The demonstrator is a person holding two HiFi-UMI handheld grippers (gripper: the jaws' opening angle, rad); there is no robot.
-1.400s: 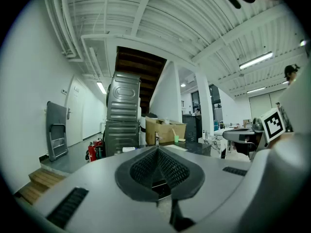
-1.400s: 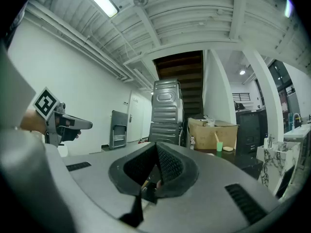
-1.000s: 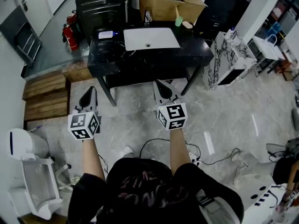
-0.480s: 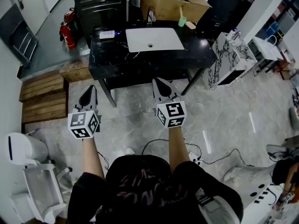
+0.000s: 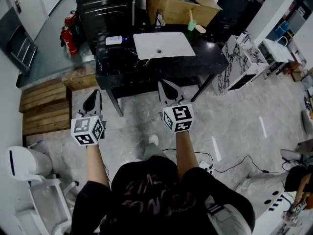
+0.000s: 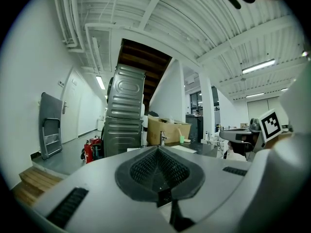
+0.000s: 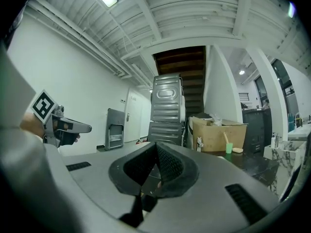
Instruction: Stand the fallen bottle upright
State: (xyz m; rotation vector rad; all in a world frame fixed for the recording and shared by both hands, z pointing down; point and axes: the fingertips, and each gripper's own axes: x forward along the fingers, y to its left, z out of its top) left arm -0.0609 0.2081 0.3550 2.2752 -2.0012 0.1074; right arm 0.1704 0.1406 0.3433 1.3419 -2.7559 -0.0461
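Two grippers are held out level above a pale marbled floor (image 5: pixel 137 126), short of a black bench (image 5: pixel 205 58) that fills the upper middle of the head view. The left gripper (image 5: pixel 94 96) is seen at centre left. The right gripper (image 5: pixel 165 88) is seen just right of centre, with its tip at the near edge of the bench in the picture. In each gripper view the jaws are shown pressed together at their tips, and nothing is held between them.

The bottle (image 5: pixel 113 40) is seen as a small pale shape lying flat on the bench near its upper left corner. It is placed just left of the white sink (image 5: pixel 164 44) set into the bench top, and it is well apart from both grippers. Its detail is too small to be made out.

A tap (image 5: pixel 159 19) is fixed behind the sink. A green cup (image 5: pixel 192 24) with a stick in it is set to the upper right of the sink, beside a cardboard box (image 5: pixel 178 4). Red fire extinguishers (image 5: pixel 67 33) are stood on the floor at upper left. Wooden pallets (image 5: pixel 46 102) are stacked at the left edge, and a white bin (image 5: pixel 22 161) is seen at lower left.
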